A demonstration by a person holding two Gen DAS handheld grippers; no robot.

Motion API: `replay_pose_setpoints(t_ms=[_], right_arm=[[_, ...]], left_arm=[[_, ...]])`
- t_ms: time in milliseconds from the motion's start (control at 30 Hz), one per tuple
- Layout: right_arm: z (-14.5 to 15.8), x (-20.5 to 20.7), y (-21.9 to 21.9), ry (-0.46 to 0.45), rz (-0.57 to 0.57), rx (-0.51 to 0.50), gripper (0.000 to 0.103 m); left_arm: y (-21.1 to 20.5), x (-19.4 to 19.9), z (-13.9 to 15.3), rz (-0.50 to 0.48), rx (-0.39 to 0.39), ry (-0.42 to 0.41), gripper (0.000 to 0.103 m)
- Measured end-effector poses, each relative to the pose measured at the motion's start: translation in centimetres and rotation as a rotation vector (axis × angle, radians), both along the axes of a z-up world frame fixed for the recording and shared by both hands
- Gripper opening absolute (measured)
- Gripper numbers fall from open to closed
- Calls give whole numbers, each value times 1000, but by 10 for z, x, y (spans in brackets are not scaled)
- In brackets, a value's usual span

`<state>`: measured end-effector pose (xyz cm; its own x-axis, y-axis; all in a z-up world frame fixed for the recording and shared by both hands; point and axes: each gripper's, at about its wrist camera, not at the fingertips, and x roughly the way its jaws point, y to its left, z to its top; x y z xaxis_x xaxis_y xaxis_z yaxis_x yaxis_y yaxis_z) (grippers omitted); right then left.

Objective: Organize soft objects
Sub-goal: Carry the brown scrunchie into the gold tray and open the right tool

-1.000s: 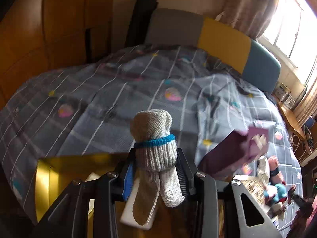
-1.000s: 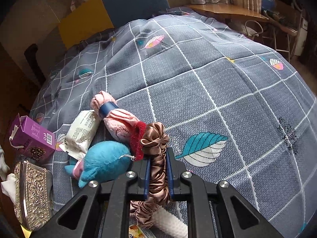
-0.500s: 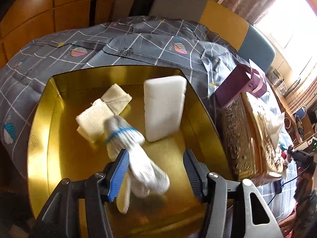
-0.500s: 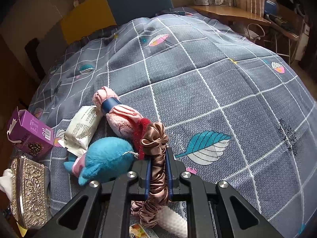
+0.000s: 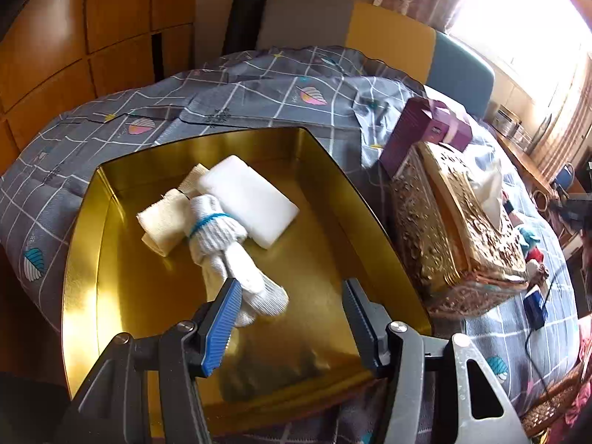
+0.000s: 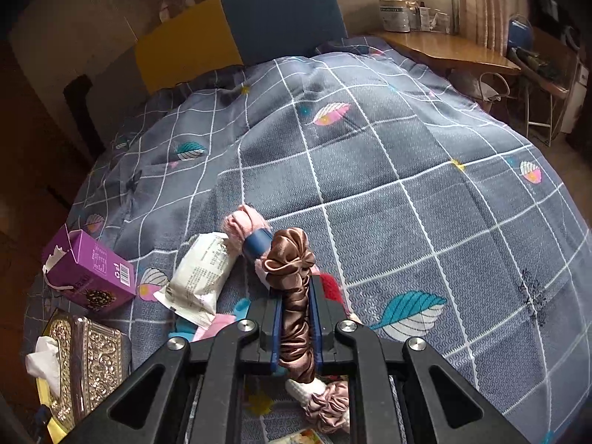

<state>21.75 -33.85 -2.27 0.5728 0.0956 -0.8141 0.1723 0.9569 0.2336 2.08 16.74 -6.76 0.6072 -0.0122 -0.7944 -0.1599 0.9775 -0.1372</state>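
Since a second ago the rolled sock pair (image 5: 222,236), then pinched upright between the left gripper's (image 5: 292,310) jaws, has dropped into the gold tin (image 5: 88,259), and those jaws now stand spread with nothing pressed between them; the sock's toe end lies just beside the blue left pad. The right gripper (image 6: 296,314) has lifted, so the blue plush toy that sat by its jaws is mostly hidden beneath it now. The bed (image 6: 407,203), covered in a grey checked quilt printed with leaves, carries everything. On it the open gold tin holds three soft things: a white foam block (image 5: 248,199) at the back, a folded cream cloth (image 5: 162,222) to its left, and the white sock pair with its blue band lying across both, touching them. Just right of the tin stands an ornate gold tissue box (image 5: 455,236) with a tissue poking out, and behind that a purple carton (image 5: 425,133) with its top torn open. In the right wrist view the right gripper's jaws are pressed tight on a brown satin scrunchie (image 6: 292,288), which rises above the fingertips. Behind it lie a pink plush roll with a blue band (image 6: 248,229) and, just to its left, a white snack packet (image 6: 199,277). A second pale scrunchie (image 6: 329,407) lies beneath the gripper.
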Motion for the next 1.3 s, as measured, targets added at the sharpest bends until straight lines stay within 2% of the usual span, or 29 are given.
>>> replay_pose_setpoints(t_ms=[167, 467, 567, 633, 767, 900, 1067, 1300], right_arm=[[29, 25, 54, -43, 100, 5, 13], [83, 45, 205, -186, 364, -3, 13], [94, 32, 258, -225, 516, 10, 13], [97, 10, 293, -234, 668, 12, 13], [84, -48, 351, -212, 944, -15, 13], [55, -95, 385, -153, 1108, -35, 13], [22, -127, 412, -84, 1216, -59, 14], [-13, -146, 434, -21, 1253, -100, 21]], left_arm=[[1, -2, 3, 5, 6, -13, 57], [18, -8, 4, 56, 22, -15, 57], [25, -13, 6, 69, 27, -29, 57], [30, -15, 7, 80, 34, -42, 57], [38, -18, 10, 103, 31, -60, 57], [43, -20, 11, 124, 41, -68, 57], [46, -20, 7, 135, 45, -56, 57], [51, -24, 4, 152, 49, -54, 57]])
